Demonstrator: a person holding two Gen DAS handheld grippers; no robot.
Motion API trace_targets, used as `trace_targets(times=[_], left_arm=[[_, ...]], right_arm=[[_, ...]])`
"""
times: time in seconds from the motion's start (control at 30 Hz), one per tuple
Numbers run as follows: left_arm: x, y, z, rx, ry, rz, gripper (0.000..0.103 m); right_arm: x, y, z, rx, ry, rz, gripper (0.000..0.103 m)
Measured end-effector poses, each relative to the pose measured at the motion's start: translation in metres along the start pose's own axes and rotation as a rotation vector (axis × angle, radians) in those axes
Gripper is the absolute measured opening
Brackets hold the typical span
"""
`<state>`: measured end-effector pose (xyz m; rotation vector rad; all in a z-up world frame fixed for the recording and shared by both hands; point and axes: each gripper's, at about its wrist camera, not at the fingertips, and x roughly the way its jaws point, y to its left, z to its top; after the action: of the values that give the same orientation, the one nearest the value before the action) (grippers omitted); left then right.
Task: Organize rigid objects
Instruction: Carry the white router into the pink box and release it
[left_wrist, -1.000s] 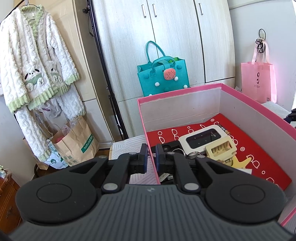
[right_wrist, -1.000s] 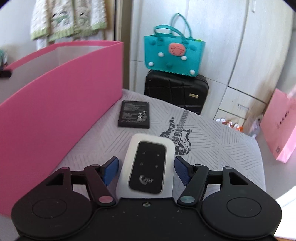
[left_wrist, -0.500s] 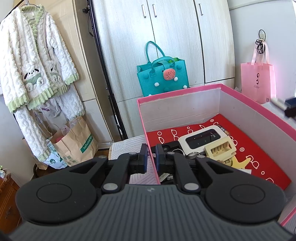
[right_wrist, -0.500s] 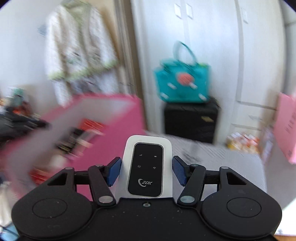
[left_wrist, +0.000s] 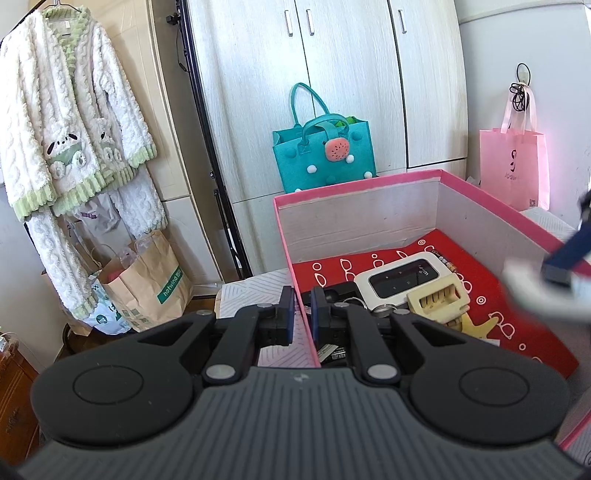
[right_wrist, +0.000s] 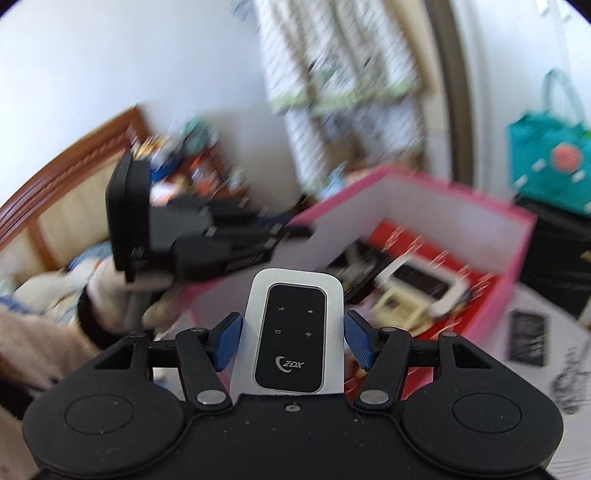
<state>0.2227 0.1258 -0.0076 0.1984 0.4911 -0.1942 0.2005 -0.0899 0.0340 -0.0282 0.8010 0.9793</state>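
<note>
change: right claw (right_wrist: 293, 341) has lifted the white pocket router with black glossy face (right_wrist: 290, 334) off the patterned white tabletop (right_wrist: 554, 363) and swung it toward the pink cardboard box with red printed liner (left_wrist: 402, 216); a second ago the router lay flat on the tabletop beside the box wall, now the open box interior shows ahead of it, heavily motion-blurred.
meaning: pick looks done, carry in progress; judged next step is lowering the router into the box.
right claw state: clamped on the router, blue pads against its two long edges, router sticking forward past the fingertips.
left claw: left claw (left_wrist: 302, 312) pinched narrow on the near wall of the box, one finger outside, one inside; unchanged from a second ago, likely steadying the box.
router vs box: from the left wrist view the router enters as a white blur at the right edge, over the box's right rim.
box contents: a second white pocket router (left_wrist: 402, 275), cream plastic hair clip (left_wrist: 439, 301), dark items near the left wall, too occluded to name.
left behind: flat black battery pack (right_wrist: 527, 338) on the tabletop outside the box.
risk: free floor in the box seems to be toward the right and far side.
</note>
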Motion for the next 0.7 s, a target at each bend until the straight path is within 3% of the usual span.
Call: trace_targets(times=[0.17,0.27,0.43,0.53,0.7], left_arm=[[0.0,0.001,-0.001,-0.008,-0.002,-0.005,0.009],[-0.001,0.002,-0.002,-0.013,-0.004,-0.008,0.009],[-0.001,0.002,-0.001,-0.014,-0.004,-0.008,0.009],[-0.001,0.002,-0.001,-0.017,-0.005,-0.01,0.009],[-0.001,0.003,-0.002,-0.023,-0.006,-0.012,0.009]], right_arm=[[0.022,0.002,0.002,-0.008,0.131,0.067,0.066],[0.027,0.0,0.002,-0.035,0.167,0.06,0.066],[0.003,-0.013,0.005,0.008,0.047,0.041,0.066],[-0.023,-0.025,0.002,0.028,-0.052,-0.046,0.066],[-0.046,-0.059,-0.015,0.085,-0.114,-0.28,0.066]])
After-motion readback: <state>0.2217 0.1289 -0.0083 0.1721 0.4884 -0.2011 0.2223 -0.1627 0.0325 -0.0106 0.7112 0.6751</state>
